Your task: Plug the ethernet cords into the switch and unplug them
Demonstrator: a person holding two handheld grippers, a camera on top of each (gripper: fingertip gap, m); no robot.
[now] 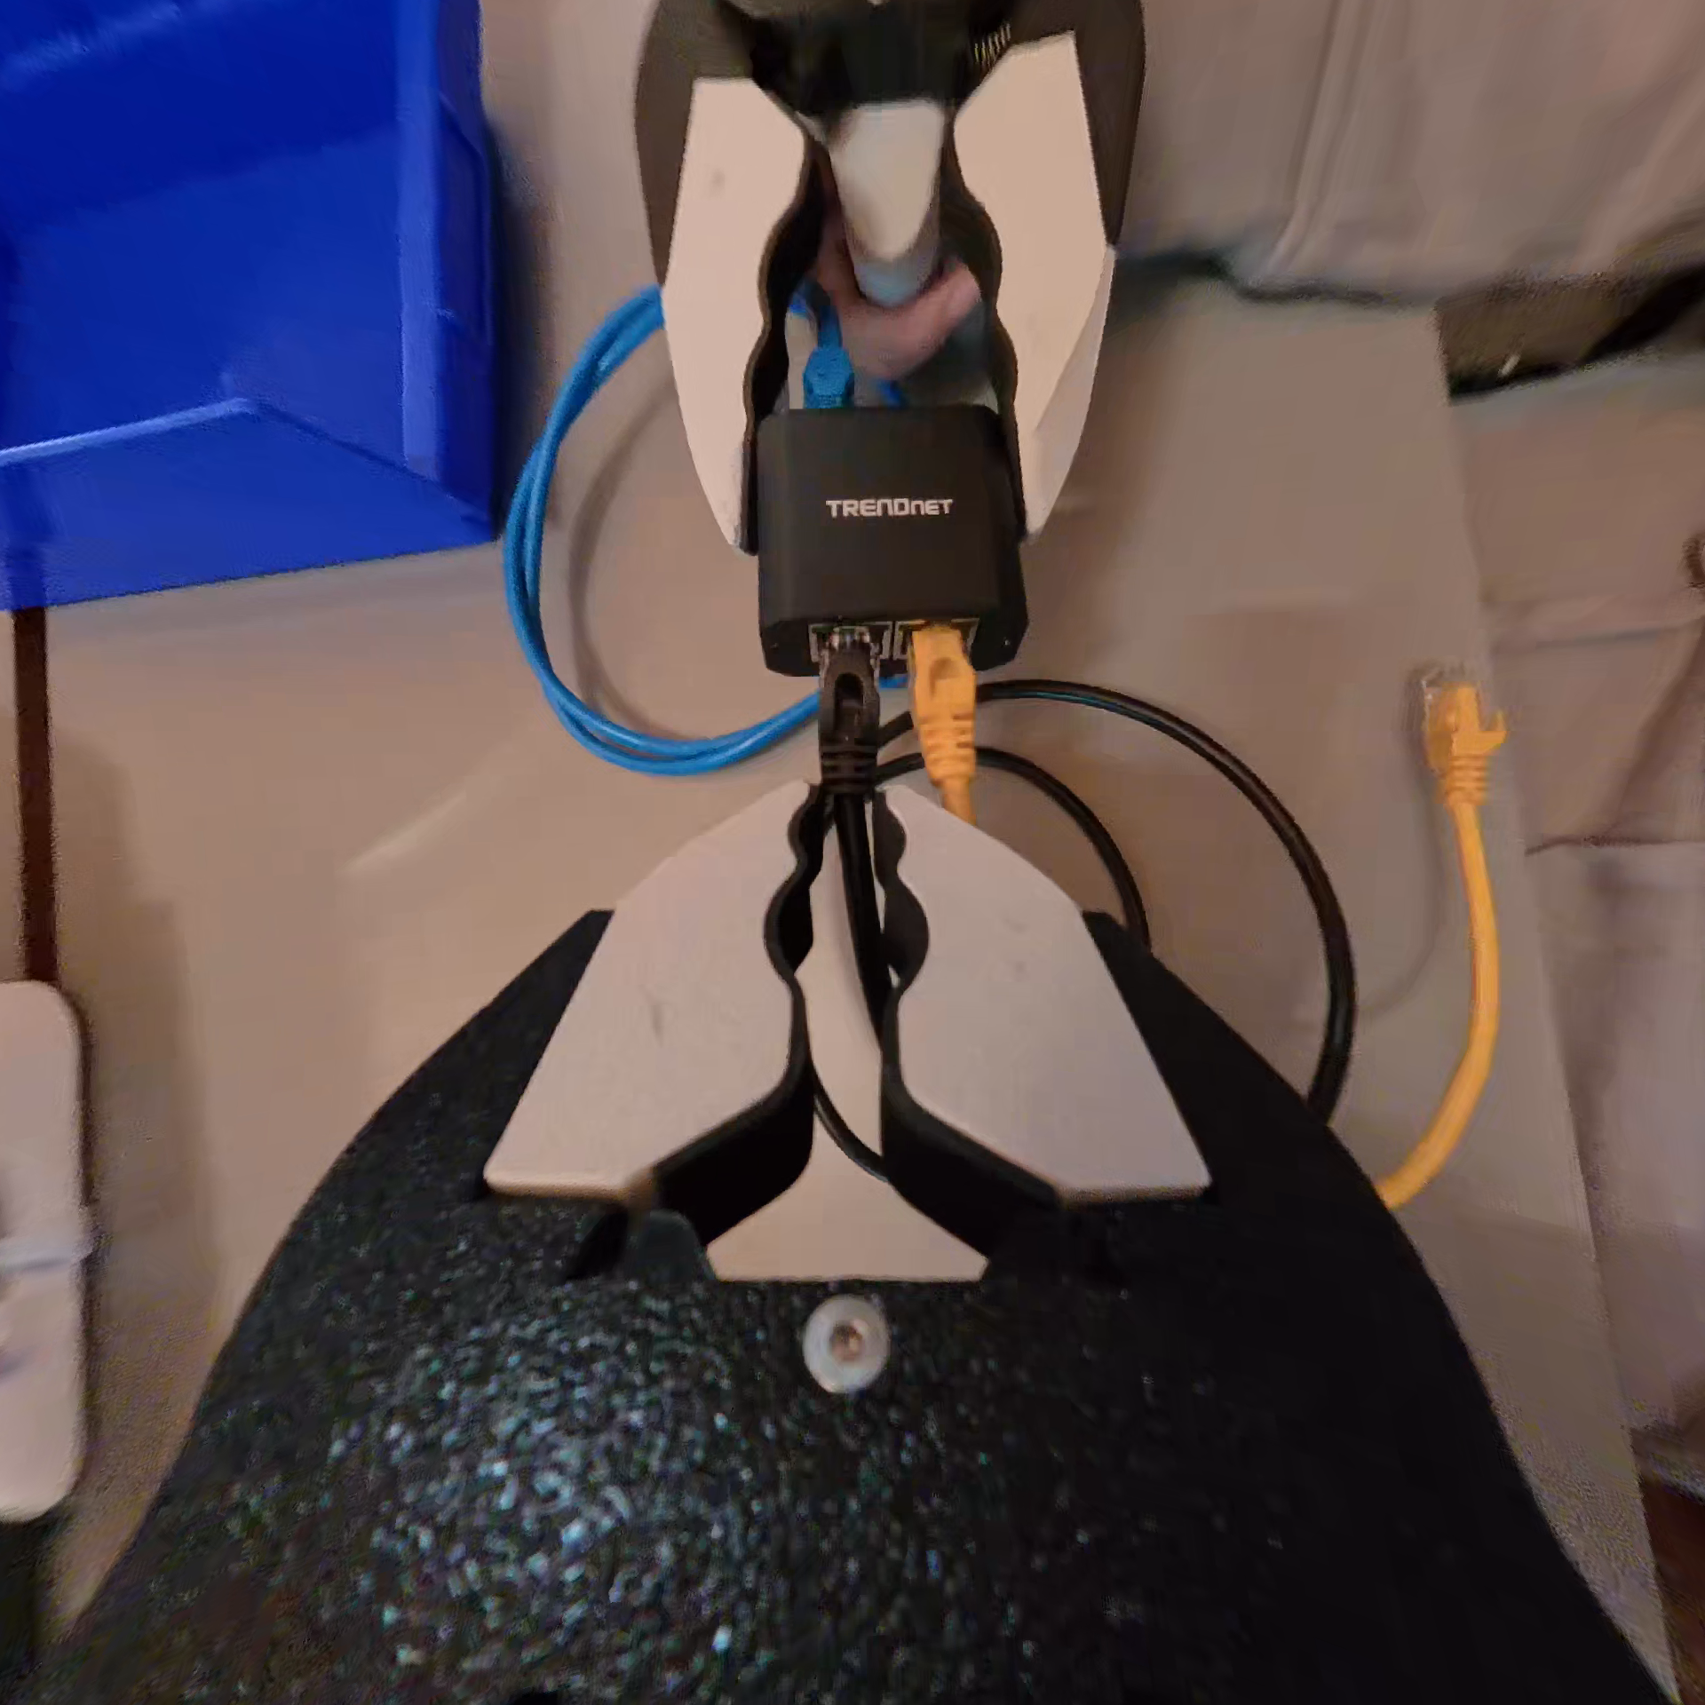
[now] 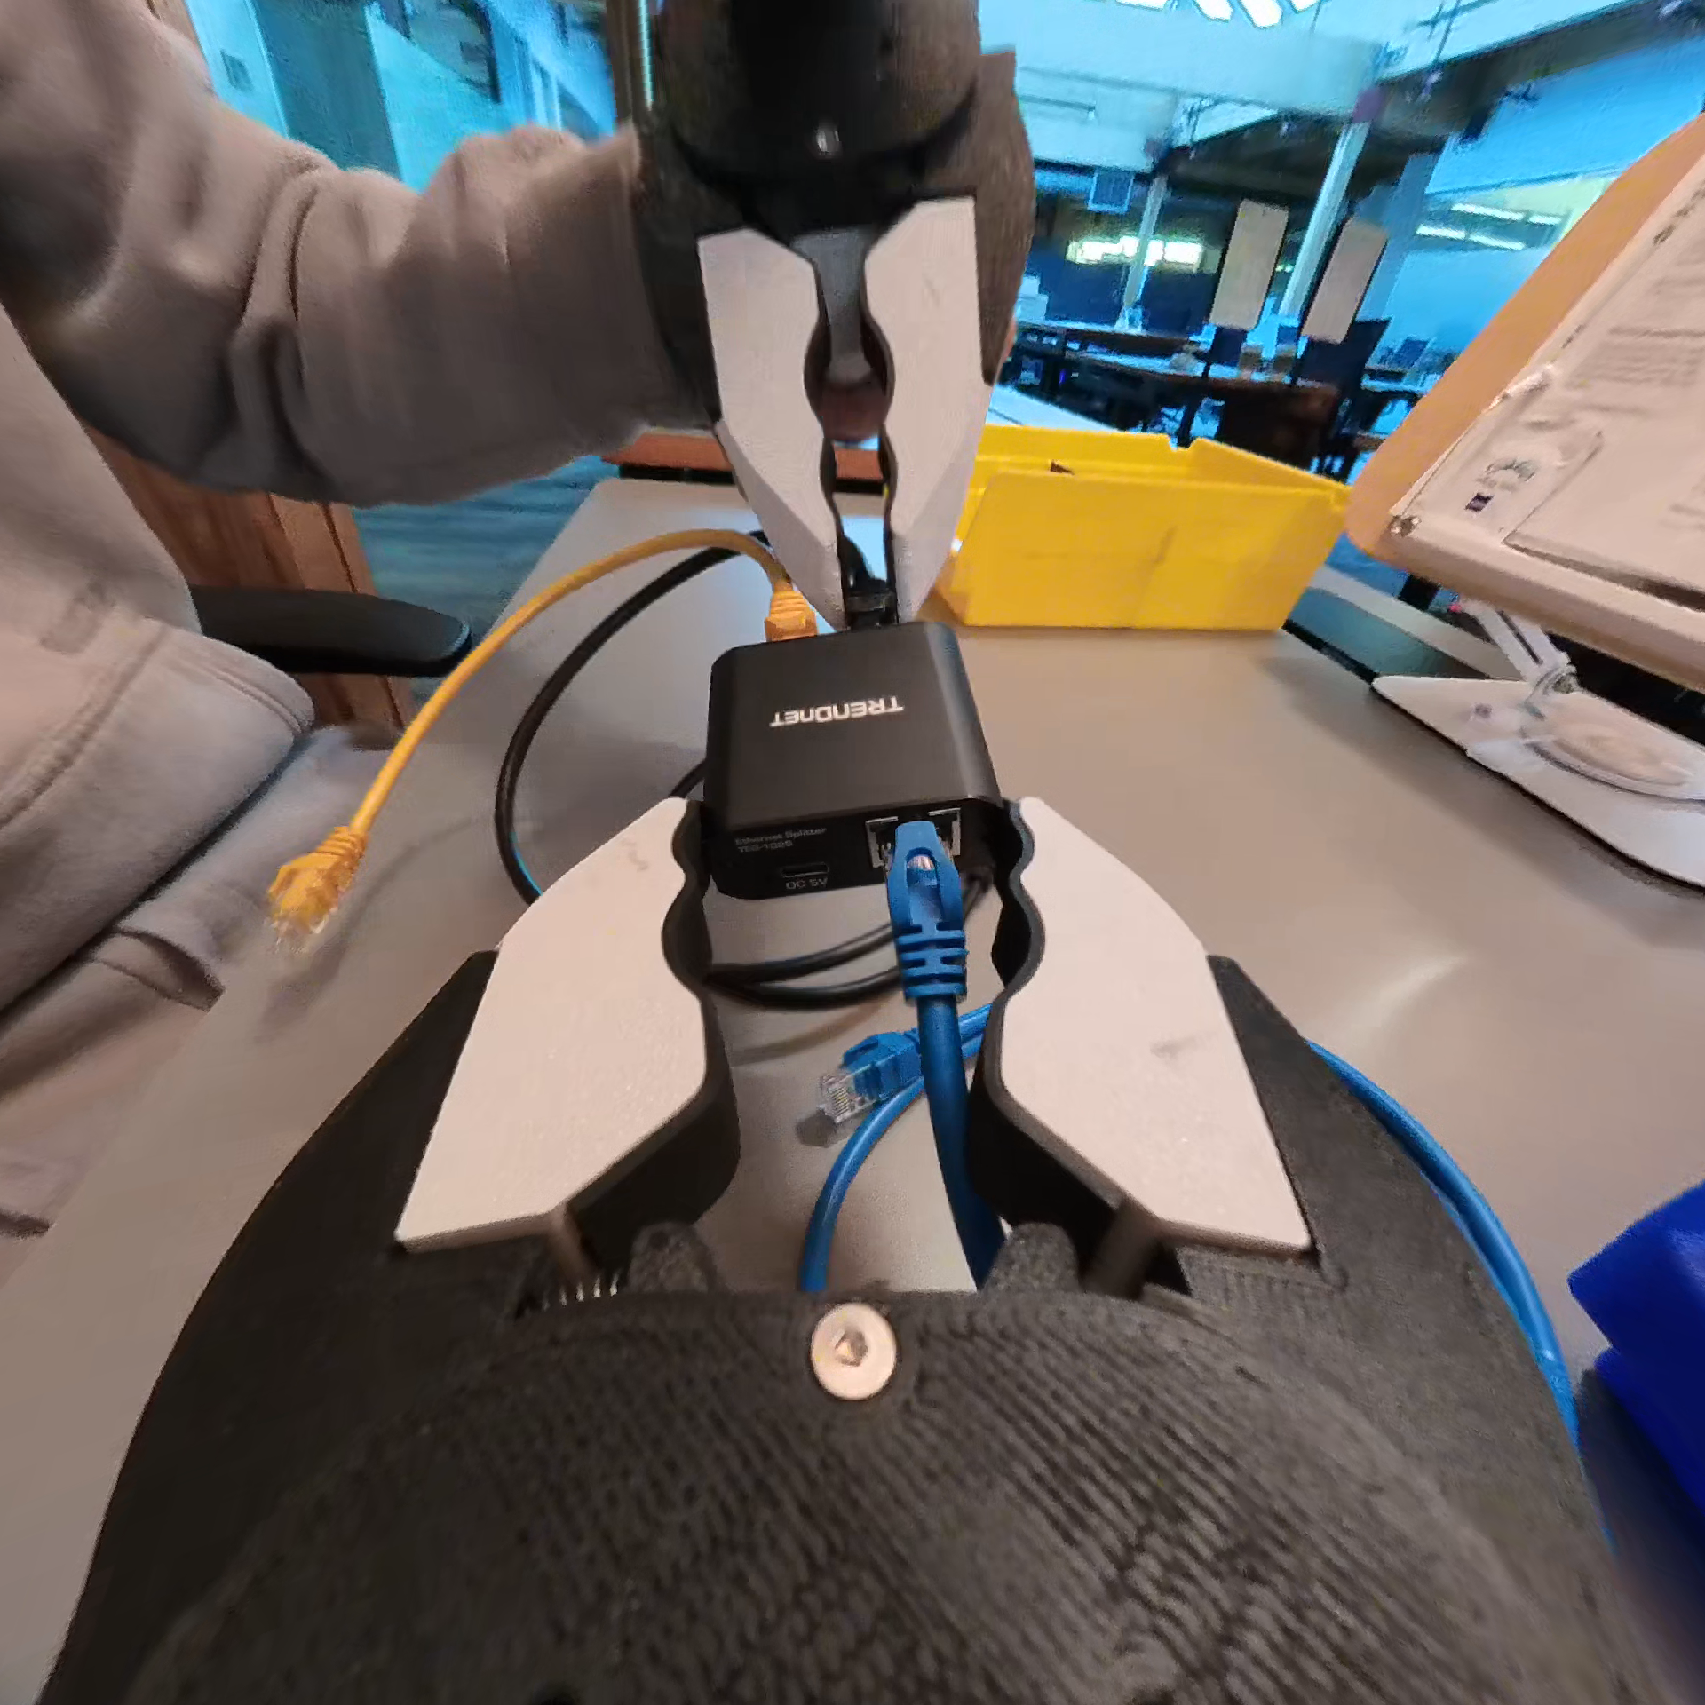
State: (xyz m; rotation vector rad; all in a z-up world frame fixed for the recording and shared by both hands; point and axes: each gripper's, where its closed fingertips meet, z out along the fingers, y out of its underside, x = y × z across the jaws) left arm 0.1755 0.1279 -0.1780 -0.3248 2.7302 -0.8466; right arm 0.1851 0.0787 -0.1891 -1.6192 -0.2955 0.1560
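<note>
Blue bin (image 1: 231, 304) at table's (image 1: 369, 830) left edge in the left wrist view, contents not visible; yellow bin (image 2: 1126, 544) behind the switch in the right wrist view, inside mostly hidden, one small dark thing near its back rim. Switch (image 1: 886, 526) sits on table, mid-frame. Left gripper (image 1: 844, 793) nearly closed, pinching black cord (image 1: 853, 830) just behind its plug, which sits at a switch port; fully seated or not, can't tell. Yellow cord (image 1: 941, 720) plugged in beside it, other end (image 1: 1462, 738) loose at table edge. Right gripper (image 2: 853, 816) half open, fingers on both switch sides, bracing it from the opposite end. Blue cord (image 2: 927, 913) plugged in between those fingers, spare end (image 2: 858, 1075) loose on table. Grey sleeve (image 2: 277, 304) behind left gripper.
</note>
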